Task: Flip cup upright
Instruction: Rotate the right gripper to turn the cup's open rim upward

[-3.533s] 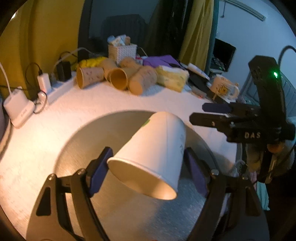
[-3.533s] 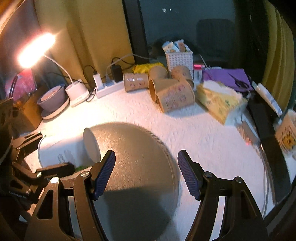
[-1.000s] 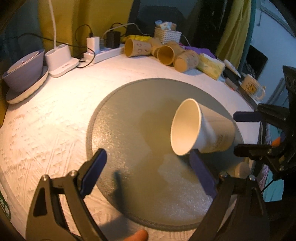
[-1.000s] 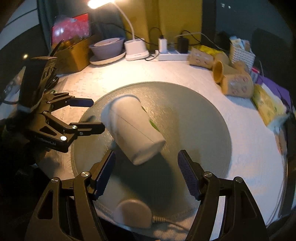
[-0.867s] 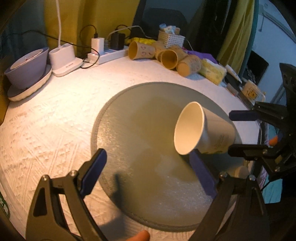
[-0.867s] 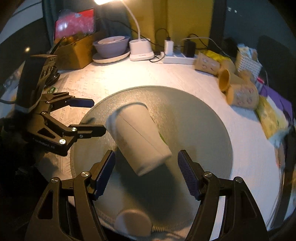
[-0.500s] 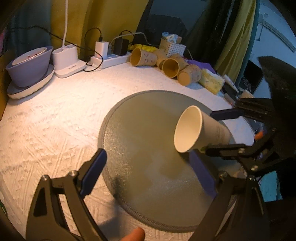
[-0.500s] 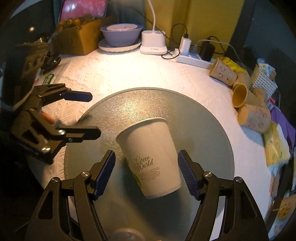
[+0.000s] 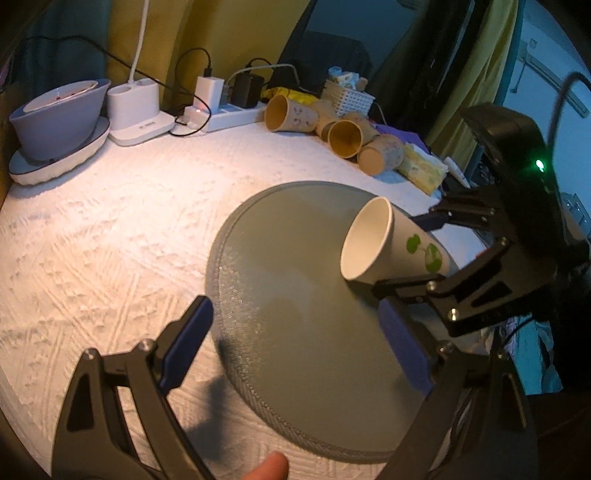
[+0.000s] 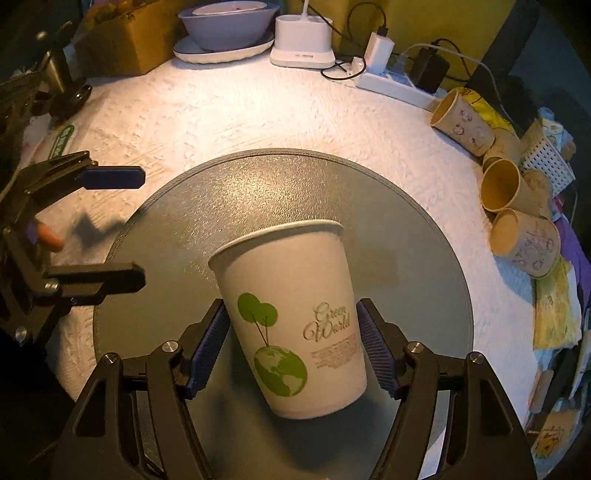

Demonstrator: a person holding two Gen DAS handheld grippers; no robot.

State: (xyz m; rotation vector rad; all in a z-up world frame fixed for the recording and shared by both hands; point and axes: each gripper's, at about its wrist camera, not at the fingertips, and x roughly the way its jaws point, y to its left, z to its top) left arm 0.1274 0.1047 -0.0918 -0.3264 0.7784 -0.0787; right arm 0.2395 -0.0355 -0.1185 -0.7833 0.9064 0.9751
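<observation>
White paper cup (image 10: 291,314) with green tree-and-globe art and "Green World" lettering sits clamped between the blue pads of the right gripper (image 10: 291,347), one pad pressed against each side of its wall. It is held above the round grey mat (image 10: 406,229), tilted, with the open mouth pointing away from the right wrist camera; in the left wrist view the cup (image 9: 391,247) shows its pale inside, mouth turned toward the left side of the table, and the right gripper (image 9: 439,251) closes on it from the right.

The left gripper (image 9: 295,343) holds nothing — its fingers are spread wide over the near edge of the mat (image 9: 280,295). From the right wrist camera the left gripper (image 10: 114,225) is off to the left of the cup, apart from it, jaws parted.

Around the mat lies a white textured cloth (image 10: 229,107). At the far edge stand a lavender bowl (image 10: 229,22) on a plate, a white lamp base (image 10: 301,42), a power strip (image 10: 391,86) and several tan cups (image 10: 502,184) lying on their sides.
</observation>
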